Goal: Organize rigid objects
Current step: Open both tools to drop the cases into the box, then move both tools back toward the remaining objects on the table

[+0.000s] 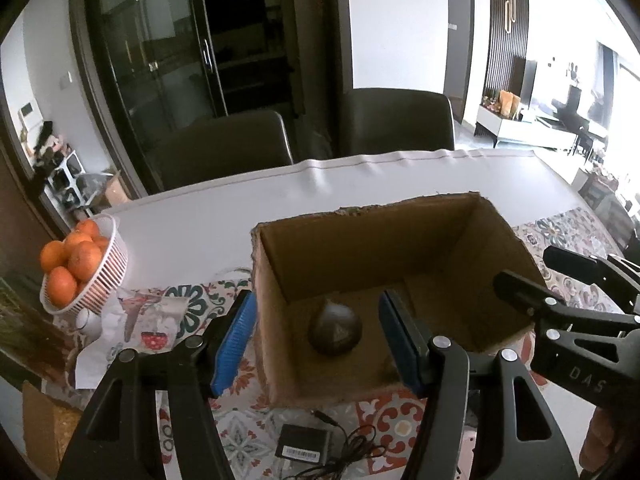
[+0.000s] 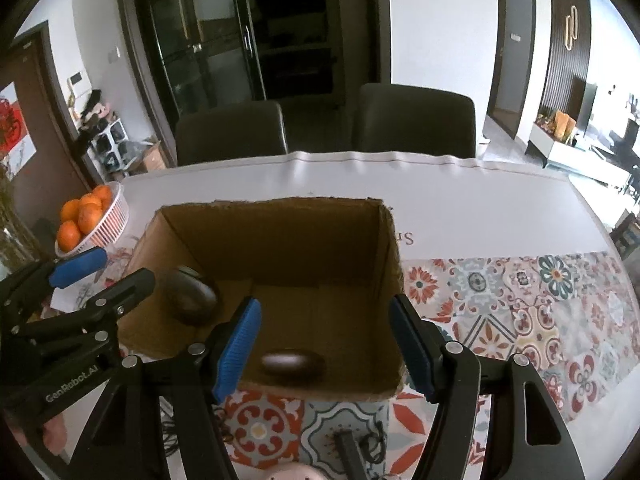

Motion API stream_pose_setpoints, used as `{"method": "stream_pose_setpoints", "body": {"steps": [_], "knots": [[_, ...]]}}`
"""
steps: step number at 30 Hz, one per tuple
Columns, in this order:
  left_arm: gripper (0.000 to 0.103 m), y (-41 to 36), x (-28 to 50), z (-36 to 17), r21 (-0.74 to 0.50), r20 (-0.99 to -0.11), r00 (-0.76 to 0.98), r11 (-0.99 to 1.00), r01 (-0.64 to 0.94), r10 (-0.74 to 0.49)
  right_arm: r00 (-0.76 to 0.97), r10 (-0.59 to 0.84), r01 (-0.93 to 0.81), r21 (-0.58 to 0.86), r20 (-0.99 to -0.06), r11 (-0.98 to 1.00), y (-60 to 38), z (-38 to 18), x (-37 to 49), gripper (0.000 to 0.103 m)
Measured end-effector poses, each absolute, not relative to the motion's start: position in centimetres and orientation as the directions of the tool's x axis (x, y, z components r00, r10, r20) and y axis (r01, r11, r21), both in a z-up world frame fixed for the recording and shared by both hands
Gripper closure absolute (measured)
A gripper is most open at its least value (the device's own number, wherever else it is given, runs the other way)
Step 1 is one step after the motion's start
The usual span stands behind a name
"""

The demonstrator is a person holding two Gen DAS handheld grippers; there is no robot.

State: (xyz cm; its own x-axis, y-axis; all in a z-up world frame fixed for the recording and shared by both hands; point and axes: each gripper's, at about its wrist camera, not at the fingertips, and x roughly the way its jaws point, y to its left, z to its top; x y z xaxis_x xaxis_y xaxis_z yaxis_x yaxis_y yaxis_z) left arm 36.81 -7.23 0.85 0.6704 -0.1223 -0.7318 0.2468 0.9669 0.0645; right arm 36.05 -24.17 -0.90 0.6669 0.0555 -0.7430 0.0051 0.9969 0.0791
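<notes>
Both tools (image 1: 318,340) (image 2: 326,346) gape wide, empty, above the cardboard box (image 2: 280,240).

black tongs (image 1: 318,338), blue ribbed pads (image 1: 234,340), silver screws.

At the right edge of the left wrist view, the black body of the right gripper (image 1: 560,276) bears the pale letters "DAS" (the print runs on out of the frame). At the lower left of the right wrist view, the arm of the left gripper (image 2: 104,274) reads "GenRobot.AI". Beside the cardboard box (image 2: 394,248), upside-down letters, seemingly "St", stand on the white table cover (image 2: 460,208). The barcode label on the black adapter (image 1: 304,442) is too small to read.
</notes>
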Motion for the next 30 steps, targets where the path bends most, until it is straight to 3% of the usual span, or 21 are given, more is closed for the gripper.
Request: {"method": "stream_pose_setpoints", "body": {"steps": [25, 30], "knots": [[0.037, -5.4, 27.0, 4.8, 0.067, -0.631, 0.765, 0.973, 0.219, -0.129, 0.765, 0.048, 0.005, 0.082, -0.642, 0.997, -23.1, 3.0, 26.8, 0.032], [0.036, -4.8, 25.3, 4.4, 0.075, -0.625, 0.772, 0.976, 0.207, -0.116, 0.769, 0.037, 0.007, 0.067, -0.639, 0.998, -22.8, 2.6, 25.3, 0.026]]}}
